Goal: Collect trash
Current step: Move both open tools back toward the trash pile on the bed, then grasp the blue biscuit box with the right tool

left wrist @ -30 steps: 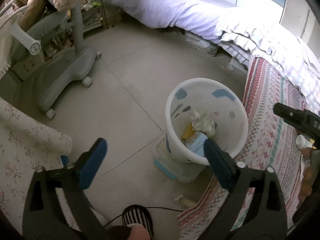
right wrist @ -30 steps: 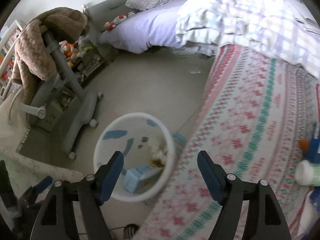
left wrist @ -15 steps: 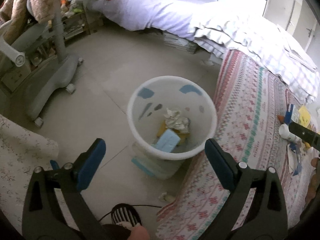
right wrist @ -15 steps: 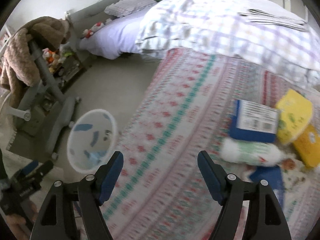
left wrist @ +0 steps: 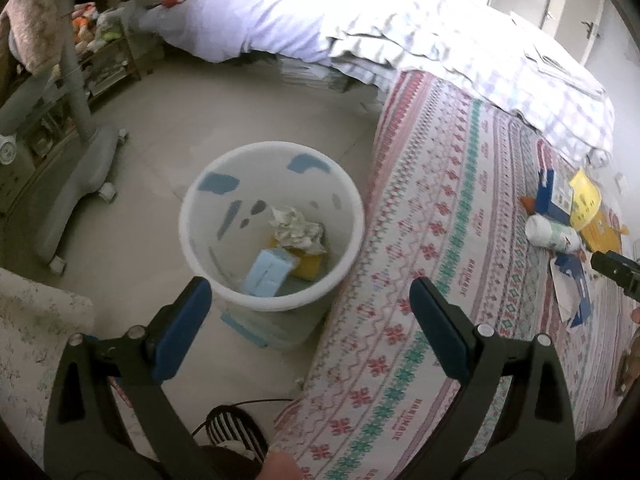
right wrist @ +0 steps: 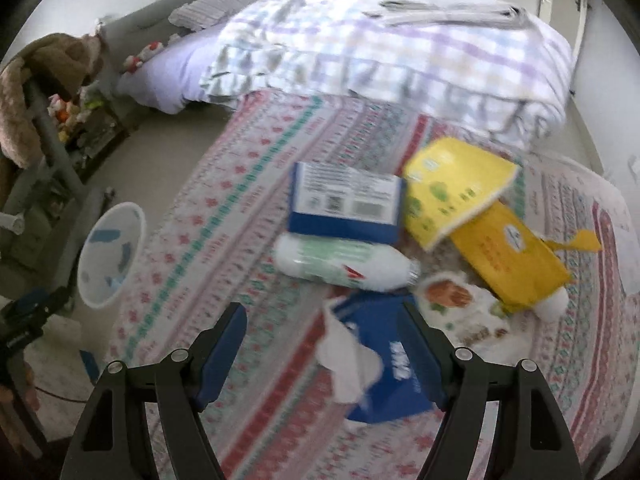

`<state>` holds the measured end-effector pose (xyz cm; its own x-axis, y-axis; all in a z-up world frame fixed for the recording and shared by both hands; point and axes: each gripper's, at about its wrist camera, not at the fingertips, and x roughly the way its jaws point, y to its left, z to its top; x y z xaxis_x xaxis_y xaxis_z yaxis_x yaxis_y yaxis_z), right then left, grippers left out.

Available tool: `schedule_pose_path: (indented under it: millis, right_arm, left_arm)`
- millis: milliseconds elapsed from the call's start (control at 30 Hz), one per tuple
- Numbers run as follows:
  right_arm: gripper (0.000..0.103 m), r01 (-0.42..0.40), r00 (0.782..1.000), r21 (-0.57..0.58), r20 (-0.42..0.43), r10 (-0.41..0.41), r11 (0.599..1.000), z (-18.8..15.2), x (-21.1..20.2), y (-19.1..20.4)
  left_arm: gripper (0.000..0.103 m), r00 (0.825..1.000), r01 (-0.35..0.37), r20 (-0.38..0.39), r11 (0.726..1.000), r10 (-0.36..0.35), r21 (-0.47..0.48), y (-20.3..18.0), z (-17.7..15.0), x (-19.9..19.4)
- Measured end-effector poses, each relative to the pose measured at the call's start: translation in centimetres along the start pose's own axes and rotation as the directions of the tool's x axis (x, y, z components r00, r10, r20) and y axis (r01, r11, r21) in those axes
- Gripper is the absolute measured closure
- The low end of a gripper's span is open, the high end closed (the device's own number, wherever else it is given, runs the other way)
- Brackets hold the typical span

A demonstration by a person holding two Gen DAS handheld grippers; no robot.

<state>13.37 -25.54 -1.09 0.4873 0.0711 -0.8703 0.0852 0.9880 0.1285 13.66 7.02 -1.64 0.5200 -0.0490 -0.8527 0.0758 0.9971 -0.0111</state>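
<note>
Directly below the spread, empty right gripper point(right wrist: 323, 347), a torn blue carton point(right wrist: 386, 364) on the patterned mat point(right wrist: 224, 216).

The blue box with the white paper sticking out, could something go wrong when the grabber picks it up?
Maybe. The right gripper is open and empty above the blue box. The loose white paper might slip out and stay on the patterned cover. The white bottle lies close, so a jaw could nudge it. The white bin stands down beside the bed, so a carried box could miss it.

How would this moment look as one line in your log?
stage: reaching for trash | left gripper: open, empty | right gripper: open, above blue box | bin: partly filled
</note>
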Motion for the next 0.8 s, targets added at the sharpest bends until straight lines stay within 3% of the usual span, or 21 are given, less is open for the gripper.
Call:
schedule_pose_path:
  millis: [267,567,633,733,767,800]
  right_arm:
    - [0.025,0.03,0.995,0.082,-0.099,-0.022,0.996,-1.1,1.7,-4.1]
    - [0.026,0.062,0.979,0.092,-0.197,-0.043,0.994,-2.2,4.7,-6.0]
    - [0.032,0.049,0.979,0.09,-0.199,-0.031,0.995,-2.3,4.7,-6.0]
    - [0.05,0.03,0.977,0.076,-0.211,-0.013,0.997,-2.3,5.2,-5.6]
    - [0.061,0.032,0.977,0.066,-0.212,-0.017,0.997,-2.4,5.3,-5.5]
    - [0.062,0.025,0.977,0.056,-0.212,-0.013,0.998,-2.4,5.1,-5.4]
  left_arm:
    - [0.004,1.0,0.01,-0.025,0.998,-0.009,0.056,-2.8,-0.4,0.8]
    - [0.004,0.999,0.016,-0.04,0.994,-0.012,0.106,-4.7,-0.9,1.2]
    - [0.004,0.999,0.018,-0.044,0.994,-0.013,0.112,-5.1,-0.9,1.3]
    - [0.004,0.999,0.022,-0.052,0.992,-0.016,0.121,-5.8,-0.8,1.6]
    - [0.004,0.998,0.024,-0.053,0.992,-0.018,0.123,-6.0,-0.8,1.7]
    - [0.004,0.998,0.028,-0.054,0.991,-0.021,0.127,-6.4,-0.8,1.7]
